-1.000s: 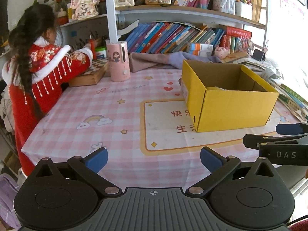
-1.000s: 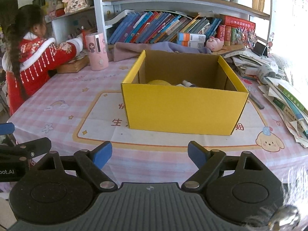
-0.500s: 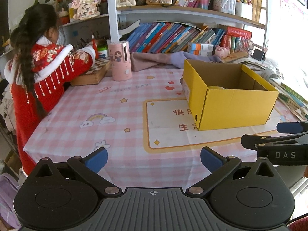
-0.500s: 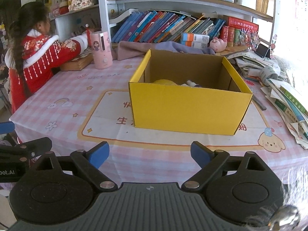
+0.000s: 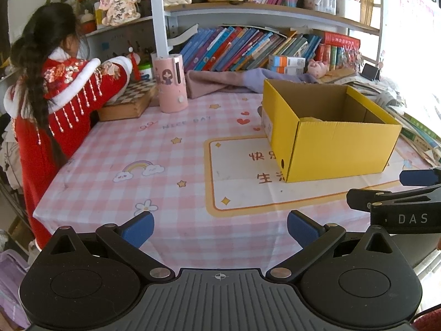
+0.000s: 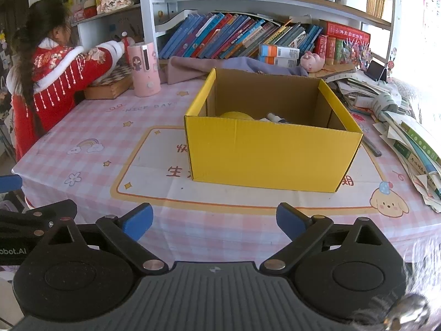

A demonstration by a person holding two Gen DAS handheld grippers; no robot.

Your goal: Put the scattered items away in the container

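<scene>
A: What stood on the tabletop?
B: One yellow corrugated box [image 6: 273, 151], open-topped, mid-cloth on a glossy pink checked tablecloth [image 5: 115, 149] before crowded bookshelves [image 6: 248, 38].
A: And the tools?
B: The left gripper [image 5: 220, 227] was spread, empty; the right gripper [image 6: 214, 220] was opening, nothing between its blue pads.

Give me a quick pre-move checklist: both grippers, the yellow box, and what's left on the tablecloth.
1. Left gripper empty, jaws wide: ok.
2. Right gripper empty, jaws opening: ok.
3. Yellow cardboard box upright, top open: ok.
4. Items inside the box, a yellow object and a white tube: ok.
5. Tablecloth in front of the box free of loose items: ok.
6. Dark stick-like item lying right of the box, not in it: not ok.
</scene>
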